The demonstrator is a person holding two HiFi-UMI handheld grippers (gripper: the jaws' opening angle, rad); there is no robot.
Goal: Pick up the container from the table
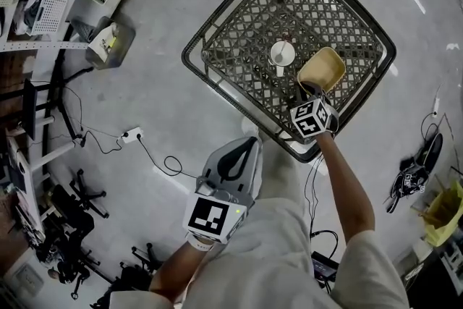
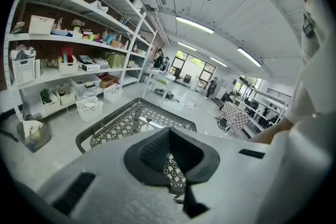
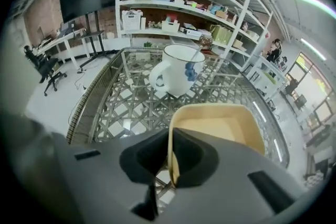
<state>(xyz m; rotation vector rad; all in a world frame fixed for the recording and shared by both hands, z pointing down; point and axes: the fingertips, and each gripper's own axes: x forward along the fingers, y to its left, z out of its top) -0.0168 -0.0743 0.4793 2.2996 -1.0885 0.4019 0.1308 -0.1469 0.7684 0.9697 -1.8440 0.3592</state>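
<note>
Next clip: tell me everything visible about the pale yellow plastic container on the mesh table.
The pale yellow plastic container is a shallow, open, empty tub, roughly rectangular with rounded corners and a thin rim. It lies mouth up near the edge of the dark metal lattice table, beside the white mug but apart from it. The right gripper is shut on its near wall, one pad inside, one outside.

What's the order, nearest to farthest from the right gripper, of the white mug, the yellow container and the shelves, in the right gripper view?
1. yellow container: its wall is pinched in the right gripper.
2. white mug: just beyond, on the table.
3. shelves: far back, behind the table.
</note>
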